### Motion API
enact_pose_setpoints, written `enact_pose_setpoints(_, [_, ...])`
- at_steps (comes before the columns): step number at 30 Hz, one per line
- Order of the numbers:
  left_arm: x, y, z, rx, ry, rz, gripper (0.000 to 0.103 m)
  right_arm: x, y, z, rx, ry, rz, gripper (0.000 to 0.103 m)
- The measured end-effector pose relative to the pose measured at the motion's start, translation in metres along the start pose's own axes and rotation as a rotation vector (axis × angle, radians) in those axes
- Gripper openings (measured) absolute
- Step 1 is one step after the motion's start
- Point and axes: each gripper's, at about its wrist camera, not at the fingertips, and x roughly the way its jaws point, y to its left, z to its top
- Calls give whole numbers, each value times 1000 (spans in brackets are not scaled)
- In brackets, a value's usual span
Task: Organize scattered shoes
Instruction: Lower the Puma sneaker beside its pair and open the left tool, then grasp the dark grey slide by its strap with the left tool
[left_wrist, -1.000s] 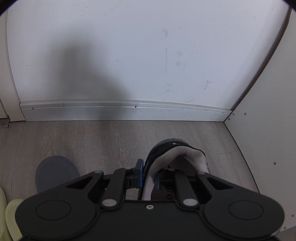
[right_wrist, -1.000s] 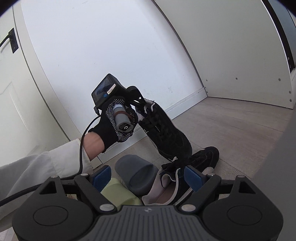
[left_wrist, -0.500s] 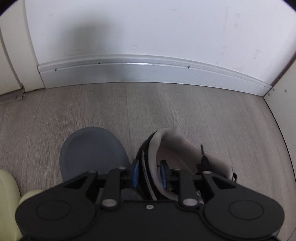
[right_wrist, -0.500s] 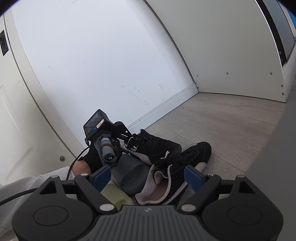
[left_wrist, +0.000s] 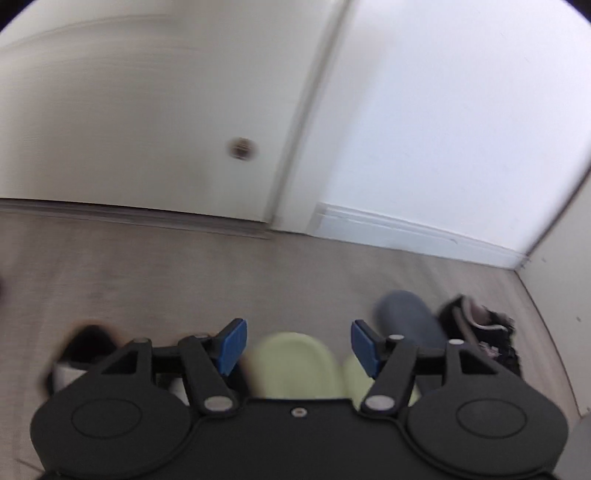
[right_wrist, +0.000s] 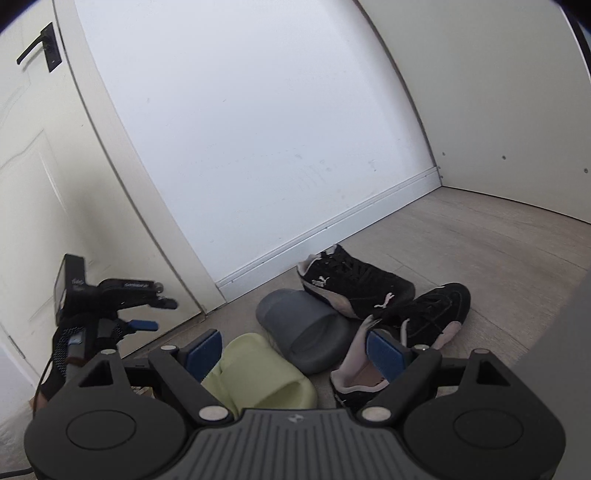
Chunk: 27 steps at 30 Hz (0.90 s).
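Observation:
Two black sneakers lie on the wood floor near the wall: one (right_wrist: 354, 284) beside the baseboard, the other (right_wrist: 424, 325) just in front of it with its pink lining up. A grey slipper (right_wrist: 303, 332) and a pale green slipper (right_wrist: 258, 373) rest to their left. My right gripper (right_wrist: 293, 350) hovers open above the green slipper, holding nothing. In the right wrist view my left gripper (right_wrist: 159, 312) is at the far left, open and empty, in a gloved hand (right_wrist: 70, 343). Its own blurred view shows the left gripper (left_wrist: 297, 347) over the green slipper (left_wrist: 295, 365), the grey slipper (left_wrist: 406, 317) and a sneaker (left_wrist: 476, 321) to the right.
A cream door (right_wrist: 37, 184) with a black handle (right_wrist: 37, 48) stands at the left, and a white cabinet panel (right_wrist: 517, 110) closes the right side. Another dark shoe with a white sole (left_wrist: 86, 343) shows blurred at the left. Bare floor (right_wrist: 498, 240) stretches toward the corner.
My left gripper set the black sneaker down by the baseboard, let go, opened and swung away to the left. The right gripper stayed open and hardly moved.

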Motion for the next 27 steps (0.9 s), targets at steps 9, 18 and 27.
enact_pose_setpoints(9, [16,201,-5,143,-75,576,72,49,88,-31,-70,155,122,87])
enact_pose_setpoints(18, [76,242,-4,474,-49,581,72,89,160,-58,-204,259,148,87])
enact_pose_setpoints(27, [105,278,16,530,-18,481,78,110,179,-85,-232,358,172,87])
